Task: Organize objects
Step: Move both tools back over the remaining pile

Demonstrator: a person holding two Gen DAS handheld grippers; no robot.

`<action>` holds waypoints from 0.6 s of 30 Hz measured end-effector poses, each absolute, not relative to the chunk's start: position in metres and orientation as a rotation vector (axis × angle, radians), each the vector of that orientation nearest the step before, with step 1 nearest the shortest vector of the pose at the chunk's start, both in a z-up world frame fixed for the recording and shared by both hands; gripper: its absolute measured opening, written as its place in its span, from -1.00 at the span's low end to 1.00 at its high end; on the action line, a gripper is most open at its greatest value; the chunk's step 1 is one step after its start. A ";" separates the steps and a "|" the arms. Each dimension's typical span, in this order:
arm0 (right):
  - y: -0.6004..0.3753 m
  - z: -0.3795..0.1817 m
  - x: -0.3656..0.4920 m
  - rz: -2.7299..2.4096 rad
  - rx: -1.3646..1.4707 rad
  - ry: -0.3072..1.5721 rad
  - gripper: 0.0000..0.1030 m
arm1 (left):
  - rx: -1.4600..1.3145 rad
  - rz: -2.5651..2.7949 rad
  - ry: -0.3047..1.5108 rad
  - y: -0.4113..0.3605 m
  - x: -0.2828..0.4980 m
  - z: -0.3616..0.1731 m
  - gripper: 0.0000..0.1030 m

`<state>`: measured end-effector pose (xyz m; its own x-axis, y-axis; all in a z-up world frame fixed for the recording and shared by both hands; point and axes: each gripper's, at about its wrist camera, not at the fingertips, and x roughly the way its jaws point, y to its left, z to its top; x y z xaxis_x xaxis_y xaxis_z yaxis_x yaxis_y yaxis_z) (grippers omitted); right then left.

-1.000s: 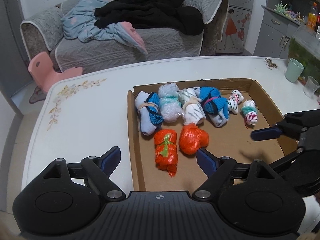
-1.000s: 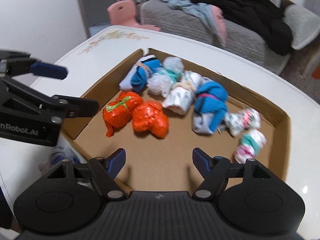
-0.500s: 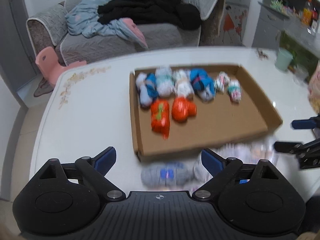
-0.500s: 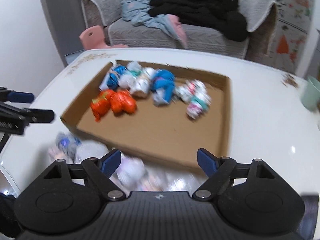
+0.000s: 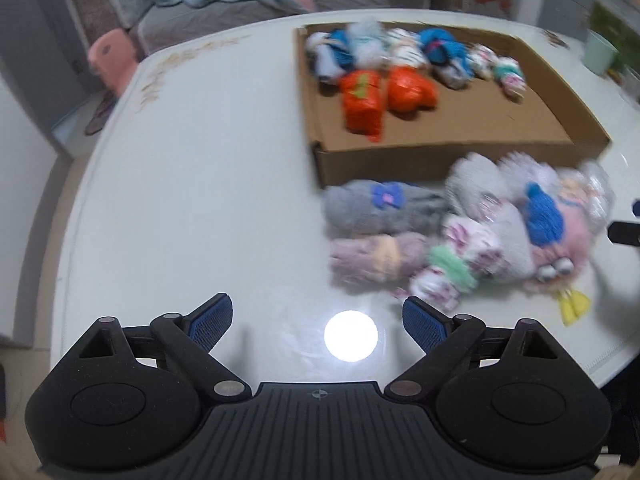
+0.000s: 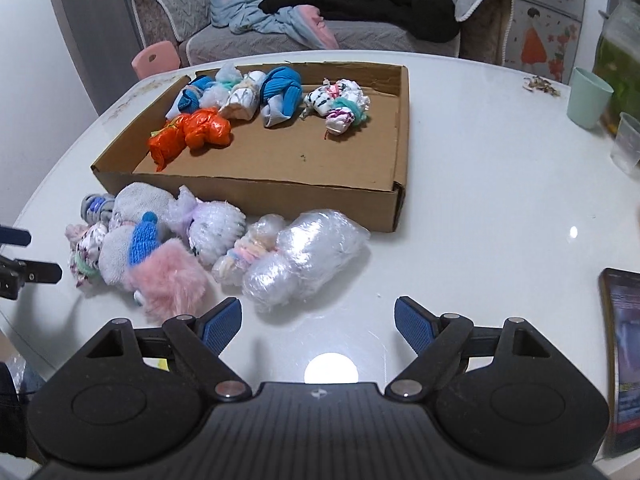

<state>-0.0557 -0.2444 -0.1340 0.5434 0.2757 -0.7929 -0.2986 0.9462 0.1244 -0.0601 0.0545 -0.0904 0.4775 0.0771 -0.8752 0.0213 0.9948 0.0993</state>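
Observation:
A shallow cardboard tray [image 6: 256, 186] [image 5: 400, 160] lies on the white table and holds several rolled sock bundles, two of them orange [image 6: 192, 136] [image 5: 384, 96]. In front of the tray lies a loose pile: a grey roll with a purple flower [image 5: 380, 208], a pink furry bundle [image 6: 168, 280], a blue-topped roll [image 6: 142, 240] and a clear-wrapped white bundle [image 6: 304, 256]. My left gripper [image 5: 318, 318] hangs open over bare table, left of the pile. My right gripper [image 6: 318, 320] is open too, just short of the clear-wrapped bundle. Nothing is between either pair of fingers.
A mint cup [image 6: 588, 96] and a clear cup [image 6: 628, 144] stand at the table's right side. A phone [image 6: 622, 356] lies at the near right edge. Behind the table are a grey sofa with clothes [image 6: 340, 0] and a pink stool [image 6: 154, 58].
Both grippers have drawn back from over the tray toward the table's near edge, and their jaws stand wider. The loose pile in front of the tray has come into view.

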 end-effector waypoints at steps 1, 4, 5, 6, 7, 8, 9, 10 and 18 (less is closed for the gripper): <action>-0.243 -0.134 -0.053 0.337 -0.015 0.931 0.58 | 0.090 0.056 1.066 0.058 -0.058 -0.089 0.84; -0.238 -0.134 -0.048 0.319 0.001 0.909 0.62 | 0.055 0.086 1.043 0.066 -0.052 -0.088 0.85; -0.236 -0.135 -0.045 0.315 -0.001 0.903 0.62 | 0.054 0.084 1.042 0.066 -0.050 -0.090 0.85; -0.235 -0.136 -0.044 0.306 -0.005 0.897 0.62 | 0.055 0.081 1.045 0.065 -0.049 -0.091 0.85; -0.234 -0.138 -0.042 0.294 -0.007 0.897 0.62 | 0.056 0.078 1.049 0.064 -0.048 -0.093 0.85; -0.234 -0.139 -0.040 0.282 -0.007 0.899 0.62 | 0.056 0.074 1.054 0.062 -0.047 -0.095 0.85; -0.236 -0.142 -0.042 0.272 -0.008 0.900 0.62 | 0.057 0.065 1.058 0.061 -0.046 -0.097 0.85; -0.236 -0.144 -0.041 0.266 -0.015 0.906 0.62 | 0.060 0.055 1.060 0.058 -0.046 -0.099 0.85; -0.267 -0.148 -0.053 0.173 -0.085 0.914 0.62 | 0.027 -0.053 1.113 0.030 -0.052 -0.111 0.85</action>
